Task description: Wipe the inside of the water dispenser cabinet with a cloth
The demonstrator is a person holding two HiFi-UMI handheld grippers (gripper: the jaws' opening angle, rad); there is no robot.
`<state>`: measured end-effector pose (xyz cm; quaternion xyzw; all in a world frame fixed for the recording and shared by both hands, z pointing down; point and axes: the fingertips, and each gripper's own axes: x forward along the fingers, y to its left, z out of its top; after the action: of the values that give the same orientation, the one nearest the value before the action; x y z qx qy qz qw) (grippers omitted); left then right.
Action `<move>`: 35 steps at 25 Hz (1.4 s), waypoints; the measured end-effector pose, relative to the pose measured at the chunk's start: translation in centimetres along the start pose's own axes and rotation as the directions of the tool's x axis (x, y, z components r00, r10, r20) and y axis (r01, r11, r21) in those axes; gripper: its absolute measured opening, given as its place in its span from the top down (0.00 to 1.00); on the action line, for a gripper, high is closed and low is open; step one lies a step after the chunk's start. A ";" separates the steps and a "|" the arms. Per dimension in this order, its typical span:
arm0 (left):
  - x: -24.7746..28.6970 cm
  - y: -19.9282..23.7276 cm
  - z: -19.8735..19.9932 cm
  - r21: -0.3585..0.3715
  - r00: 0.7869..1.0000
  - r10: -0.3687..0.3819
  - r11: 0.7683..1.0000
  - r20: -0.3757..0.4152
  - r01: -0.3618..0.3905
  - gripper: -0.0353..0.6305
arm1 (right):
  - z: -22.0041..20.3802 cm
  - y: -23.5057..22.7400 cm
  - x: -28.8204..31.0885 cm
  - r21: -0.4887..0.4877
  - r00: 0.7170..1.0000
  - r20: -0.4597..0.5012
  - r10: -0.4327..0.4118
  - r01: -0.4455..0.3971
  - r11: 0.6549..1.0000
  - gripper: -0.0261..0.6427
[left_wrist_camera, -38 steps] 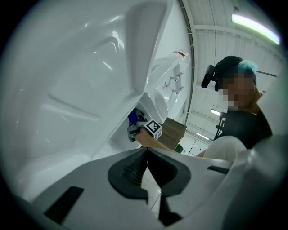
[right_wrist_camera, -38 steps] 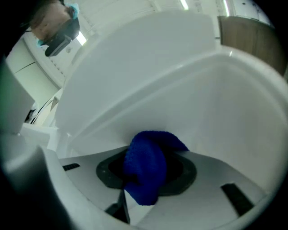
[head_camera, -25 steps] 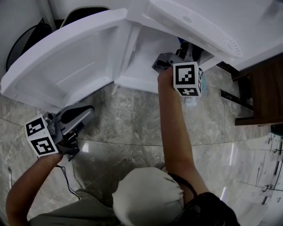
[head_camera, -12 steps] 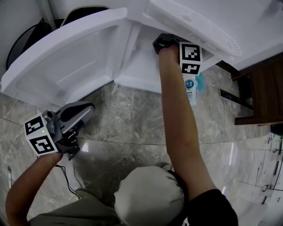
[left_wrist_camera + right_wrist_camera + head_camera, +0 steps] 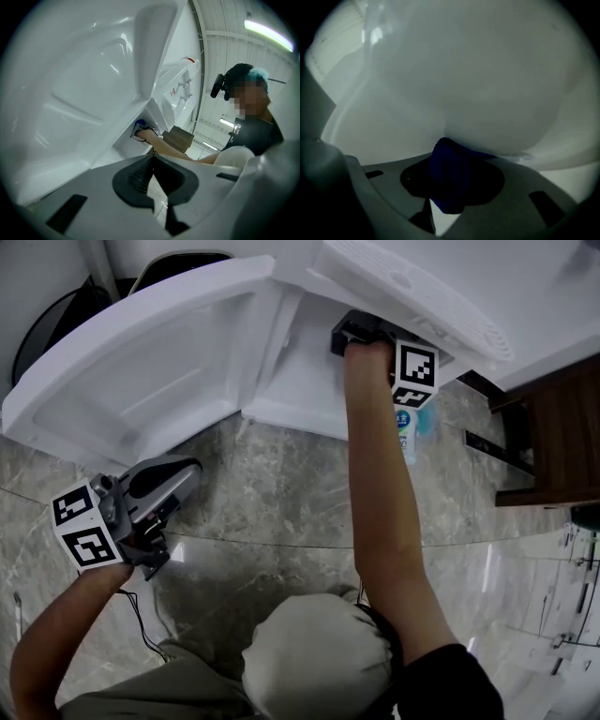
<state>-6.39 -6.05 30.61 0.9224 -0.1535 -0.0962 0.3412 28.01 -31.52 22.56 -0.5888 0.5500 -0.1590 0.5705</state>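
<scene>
Head view: person crouched over a marble floor [image 5: 281, 502] reaches w/ the right arm into the open water dispenser cabinet [image 5: 300, 381], its white door [image 5: 159, 362] swung wide to the left. Right gripper [image 5: 361, 334] is well inside the opening, under the top edge of the cabinet; its marker cube [image 5: 415, 371] sits just outside. Right gripper view shows the jaws of the right gripper [image 5: 450, 180] clamped on a dark blue cloth [image 5: 447, 173], w/ the cloth's free end up against the pale inner wall [image 5: 487, 84] of the cabinet.

Left gripper [image 5: 178, 479] hangs low over the floor, well apart from the cabinet, pointed toward the door. Left gripper view has the jaws of the left gripper [image 5: 152, 171] closed together, nothing btwn them; beyond them the person's forearm runs into the cabinet, a bit of blue cloth [image 5: 139, 124] showing at the far gripper.

Plastic bottle [image 5: 405, 432] w/ a blue label stands on the floor just beside the right wrist. Dark wooden furniture [image 5: 553, 437] at the right edge.
</scene>
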 end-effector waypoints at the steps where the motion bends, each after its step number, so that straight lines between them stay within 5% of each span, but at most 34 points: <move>1: 0.0 0.0 0.2 0.000 1.000 0.001 1.000 0.006 -0.001 0.94 | -0.2 -0.1 0.4 0.009 1.000 0.001 -0.010 0.010 1.000 0.78; 11: 0.2 0.3 0.2 -0.031 1.000 -0.003 1.000 0.028 0.004 0.94 | 1.3 0.9 -2.6 0.155 0.999 0.021 0.035 -0.038 0.987 0.78; 20: 0.4 0.1 0.2 -0.036 1.000 -0.006 0.999 0.025 0.007 0.94 | 0.1 -0.8 0.9 0.267 0.998 0.056 -0.025 0.009 0.964 0.78; 26: 0.0 0.3 0.0 -0.045 1.000 -0.003 0.999 0.030 0.004 0.94 | -0.6 0.1 0.1 0.127 0.999 0.000 0.048 -0.048 0.991 0.78; 29: 0.0 0.2 0.0 -0.050 0.999 -0.005 0.999 0.035 0.007 0.94 | -1.6 -0.8 -1.8 -0.079 0.993 -0.114 0.038 -0.047 0.996 0.78; 32: 0.2 0.0 0.0 -0.047 0.999 -0.013 0.999 0.029 0.014 0.94 | -4.4 -1.8 -4.8 -0.388 0.942 -0.335 -0.025 -0.114 0.915 0.78; 34: 0.1 0.1 -0.1 -0.048 1.000 -0.011 0.999 0.027 0.013 0.94 | -6.9 -2.4 -7.1 -0.597 0.867 -0.485 -0.111 -0.236 0.767 0.78; 35: 0.1 0.2 -0.1 -0.051 1.000 -0.009 0.999 0.028 0.010 0.94 | -7.9 -2.8 -8.2 -0.687 0.825 -0.541 -0.166 -0.318 0.654 0.78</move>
<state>-6.31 -6.16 30.82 0.9127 -0.1513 -0.1145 0.3619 20.07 -29.33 30.86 -0.6722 0.7323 -0.0565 0.0934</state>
